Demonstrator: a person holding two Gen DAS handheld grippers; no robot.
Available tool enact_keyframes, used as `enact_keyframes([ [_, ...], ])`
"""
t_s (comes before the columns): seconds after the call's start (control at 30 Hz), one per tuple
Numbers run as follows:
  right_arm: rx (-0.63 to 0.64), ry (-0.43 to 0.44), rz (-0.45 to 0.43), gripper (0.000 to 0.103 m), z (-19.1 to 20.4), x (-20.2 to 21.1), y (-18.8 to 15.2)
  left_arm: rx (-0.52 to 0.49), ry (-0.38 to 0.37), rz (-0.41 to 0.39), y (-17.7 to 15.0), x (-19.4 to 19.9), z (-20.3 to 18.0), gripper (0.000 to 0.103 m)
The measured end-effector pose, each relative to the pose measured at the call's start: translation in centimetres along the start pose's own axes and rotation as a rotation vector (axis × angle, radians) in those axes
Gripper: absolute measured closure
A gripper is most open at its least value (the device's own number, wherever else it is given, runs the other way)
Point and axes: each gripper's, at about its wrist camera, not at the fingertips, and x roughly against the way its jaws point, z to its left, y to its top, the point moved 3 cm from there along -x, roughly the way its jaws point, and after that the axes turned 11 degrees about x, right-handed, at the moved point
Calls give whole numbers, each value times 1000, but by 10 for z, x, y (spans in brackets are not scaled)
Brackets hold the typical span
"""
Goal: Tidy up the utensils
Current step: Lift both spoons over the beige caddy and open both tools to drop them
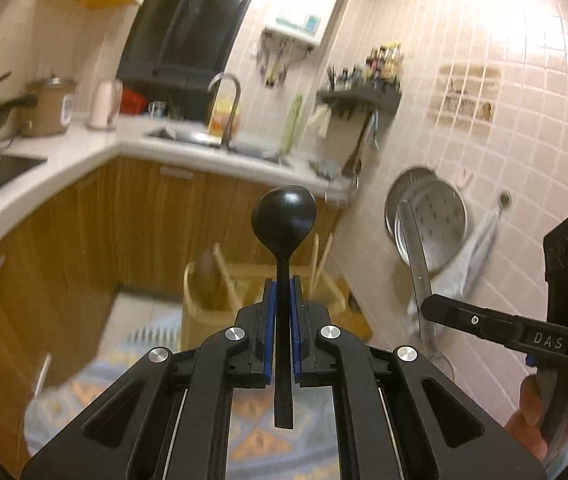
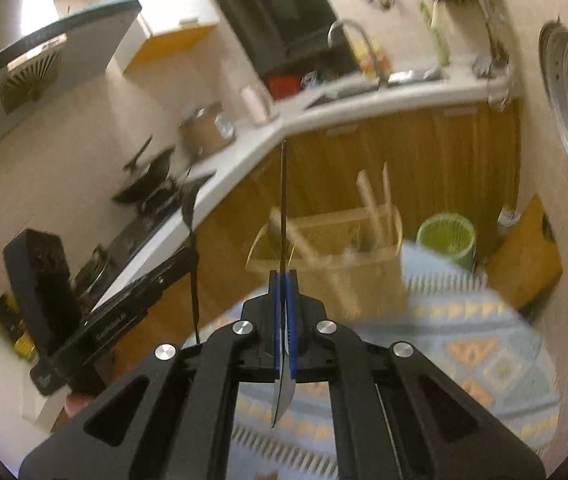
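Note:
My left gripper [image 1: 283, 284] is shut on the handle of a black spoon [image 1: 284, 220], whose bowl points up and away. In the right wrist view this spoon [image 2: 192, 216] shows edge-on, sticking out of the left gripper [image 2: 188, 256]. My right gripper [image 2: 283, 276] is shut on a thin metal utensil [image 2: 283, 200] seen edge-on, its flat end [image 2: 282, 396] reaching back between the arms. From the left wrist view the right gripper [image 1: 428, 306] holds that metal utensil [image 1: 416, 256] upright. A wooden utensil holder [image 1: 208, 312] [image 2: 348, 276] with several wooden utensils stands below both grippers.
The holder stands on a round table with a patterned cloth [image 2: 484, 352]. Behind it run wooden cabinets and a white counter [image 1: 84, 152] with a sink [image 1: 204, 136]. A green bin [image 2: 448, 236] is on the floor. A perforated metal tray [image 1: 436, 220] hangs on the tiled wall.

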Motion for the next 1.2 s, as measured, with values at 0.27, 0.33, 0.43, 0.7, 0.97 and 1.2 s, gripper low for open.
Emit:
enact_keyframes([
  [0.27,106,-189,-100,101,-22,-45,45,-49,40,-121,19,-62,-19,98],
  [0.33,132,-265,-112,101,-28,-56,50,-79,80,-150,13,-84,-21,98],
  [0.43,141,-305,-114,101,-44,-78,55,-93,115,-160,11,-106,-15,98],
  [0.7,227,-320,-204,101,-65,-111,44,-39,119,-172,7,-138,-3,99],
  [0.97,244,-328,-234,101,-78,-128,24,-19,135,-168,-6,-155,2,98],
  [1.2,259,-319,-248,101,-78,-132,-1,12,113,-145,-18,-158,10,98],
])
